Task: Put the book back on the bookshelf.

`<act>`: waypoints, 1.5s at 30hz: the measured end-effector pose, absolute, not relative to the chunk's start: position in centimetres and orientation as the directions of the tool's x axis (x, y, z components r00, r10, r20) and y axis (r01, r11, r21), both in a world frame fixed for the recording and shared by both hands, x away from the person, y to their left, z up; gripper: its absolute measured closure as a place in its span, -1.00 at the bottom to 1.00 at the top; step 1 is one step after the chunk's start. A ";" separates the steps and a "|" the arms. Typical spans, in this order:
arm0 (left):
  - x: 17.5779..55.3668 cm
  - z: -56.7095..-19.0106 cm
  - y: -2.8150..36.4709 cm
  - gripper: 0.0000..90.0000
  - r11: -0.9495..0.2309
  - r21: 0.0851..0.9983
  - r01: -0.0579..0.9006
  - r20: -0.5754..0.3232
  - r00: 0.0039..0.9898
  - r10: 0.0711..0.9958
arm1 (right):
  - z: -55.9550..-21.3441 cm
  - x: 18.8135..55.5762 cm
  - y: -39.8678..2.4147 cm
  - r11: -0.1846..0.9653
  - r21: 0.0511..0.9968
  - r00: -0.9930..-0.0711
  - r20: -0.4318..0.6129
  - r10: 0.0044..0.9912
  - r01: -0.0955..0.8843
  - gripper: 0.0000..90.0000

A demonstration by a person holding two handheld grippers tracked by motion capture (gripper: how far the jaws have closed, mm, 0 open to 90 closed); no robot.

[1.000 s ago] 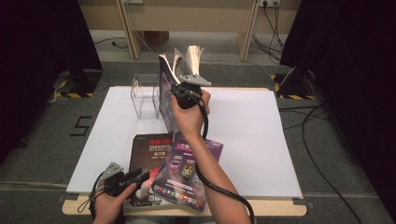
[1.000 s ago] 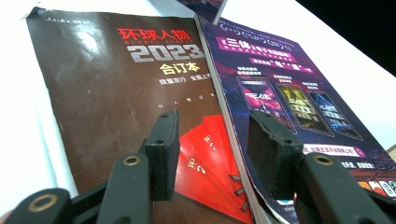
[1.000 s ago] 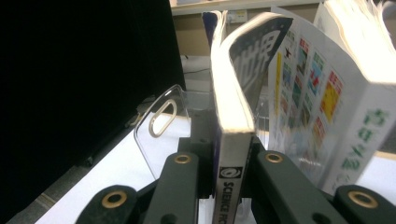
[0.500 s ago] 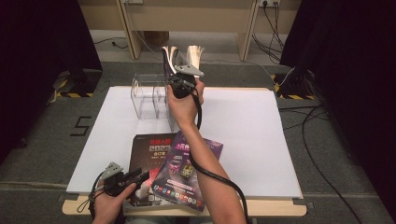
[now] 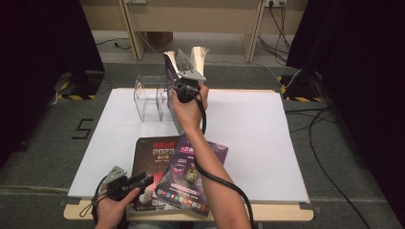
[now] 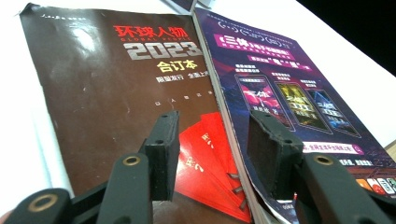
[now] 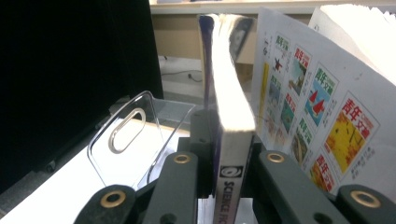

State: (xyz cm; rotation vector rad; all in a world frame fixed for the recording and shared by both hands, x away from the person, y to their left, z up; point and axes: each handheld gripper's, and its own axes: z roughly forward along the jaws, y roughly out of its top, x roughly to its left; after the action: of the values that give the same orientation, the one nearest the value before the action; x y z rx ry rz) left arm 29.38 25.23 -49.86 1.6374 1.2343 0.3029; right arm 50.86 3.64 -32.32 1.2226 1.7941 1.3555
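Magazine (image 5: pixel 184 71) pinched upright by right gripper (image 5: pixel 187 85), carried from table centre to just beside clear rack (image 5: pixel 152 98), jaws just easing apart, insertion pending; left gripper (image 5: pixel 143 180) spread, empty.

Looks like a recording lab: black curtains (image 5: pixel 43 43) at both sides, hazard-taped stands (image 5: pixel 71 90), cables (image 5: pixel 329 129) across grey floor.

Your left tool (image 6: pixel 212 154): black jaws, flat pads, brass-coloured screw heads. Right tool (image 7: pixel 219 163) has the same build. Each carries a grey three-cornered plate and a trailing black cable. Your forearms are bare, no sleeves.
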 end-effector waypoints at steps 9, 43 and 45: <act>29.4 -49.9 25.2 0.19 0.042 0.820 0.571 -0.352 0.445 0.824 | -32.0 51.1 2.8 0.047 0.925 -0.423 0.127 0.897 0.378 0.68; 29.4 -49.9 25.2 0.19 0.040 0.821 0.570 -0.350 0.446 0.823 | -31.5 51.6 2.9 0.012 0.896 -0.376 0.174 0.910 0.444 0.85; 29.4 -49.9 25.2 0.19 0.040 0.821 0.570 -0.349 0.446 0.824 | -31.5 51.6 3.2 0.024 0.905 -0.391 0.159 0.906 0.425 0.85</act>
State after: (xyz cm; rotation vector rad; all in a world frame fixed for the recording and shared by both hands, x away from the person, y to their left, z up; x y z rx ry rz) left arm 29.40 25.20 -49.91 1.6423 1.2323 0.3015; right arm 51.57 3.21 -31.46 1.3507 1.8370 1.3466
